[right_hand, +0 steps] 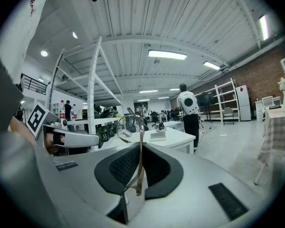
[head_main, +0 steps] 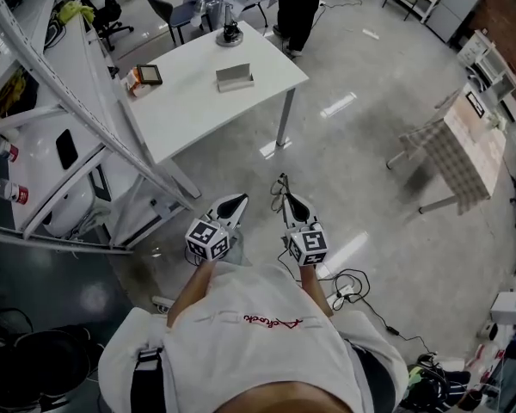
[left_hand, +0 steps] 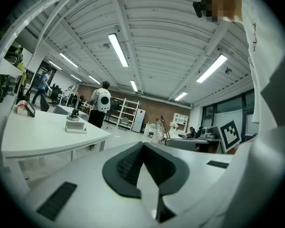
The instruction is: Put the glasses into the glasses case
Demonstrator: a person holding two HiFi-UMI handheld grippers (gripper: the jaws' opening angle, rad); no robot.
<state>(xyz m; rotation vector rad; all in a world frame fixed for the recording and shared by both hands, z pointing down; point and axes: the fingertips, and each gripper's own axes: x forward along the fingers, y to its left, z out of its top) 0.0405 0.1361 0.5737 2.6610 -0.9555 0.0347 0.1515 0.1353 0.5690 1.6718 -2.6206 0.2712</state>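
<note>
Well apart: glasses (right_hand: 140, 151), glasses case (head_main: 235, 77)

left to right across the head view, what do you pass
bottle on the left rack → small orange box → glasses case → right gripper shut on the glasses → checked-cloth table

One pair of glasses (right_hand: 140, 156), apparently one glasses case (head_main: 235, 77), two grippers (head_main: 238, 200) (head_main: 285, 188)
</note>
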